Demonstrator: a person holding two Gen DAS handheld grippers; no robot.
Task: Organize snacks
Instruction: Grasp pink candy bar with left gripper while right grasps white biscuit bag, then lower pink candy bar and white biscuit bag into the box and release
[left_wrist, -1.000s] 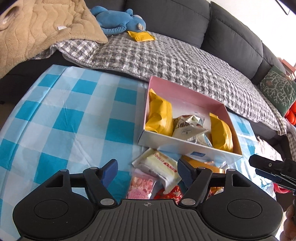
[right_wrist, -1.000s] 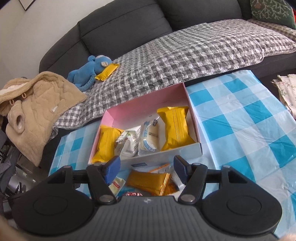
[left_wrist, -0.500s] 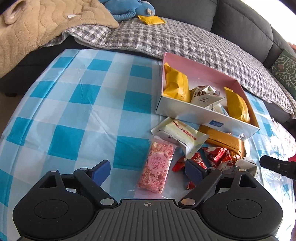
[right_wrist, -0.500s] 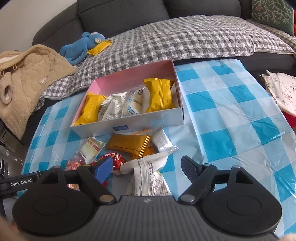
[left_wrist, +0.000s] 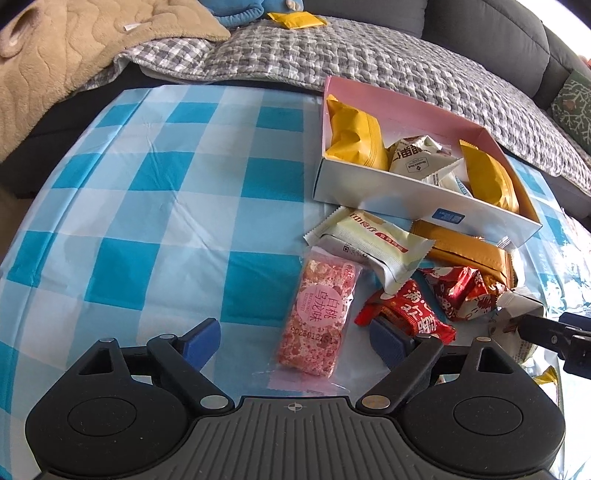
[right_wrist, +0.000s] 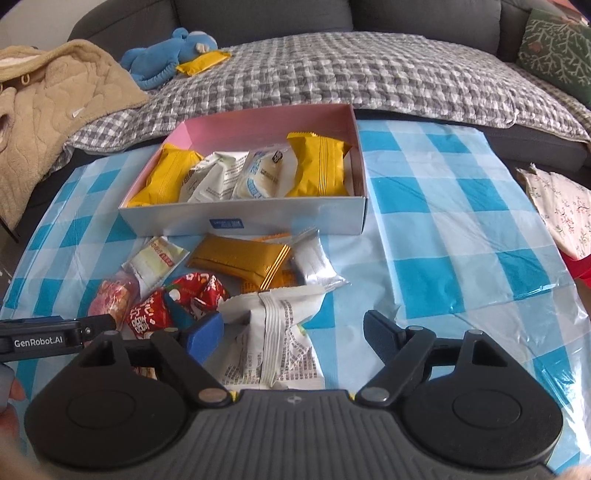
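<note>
A box (left_wrist: 406, 184) with a pink inside stands on the checked tablecloth and holds yellow and white snack packets. Loose snacks lie in front of it. A pink snack bar (left_wrist: 317, 317) lies flat between the fingers of my left gripper (left_wrist: 295, 339), which is open wide, pads clear of it. Beside it lie a cream packet (left_wrist: 373, 240), red packets (left_wrist: 413, 310) and a gold packet (left_wrist: 465, 251). My right gripper (right_wrist: 291, 334) is closing around a white printed packet (right_wrist: 273, 332); its right pad is still apart from the packet. The box (right_wrist: 258, 218) lies beyond.
A sofa with a grey checked blanket (right_wrist: 332, 77) runs behind the table, with a blue plush toy (right_wrist: 166, 55), a yellow packet (right_wrist: 203, 62) and a beige blanket (left_wrist: 74, 55) on it. A floral cloth (right_wrist: 561, 206) hangs at the table's right edge. Open tablecloth (left_wrist: 147, 203) lies left of the pile.
Both grippers have tipped downward and come lower over the loose snacks. Both sets of jaws stand wider than a second ago. The pink bar and the white packet now lie between the fingers.
</note>
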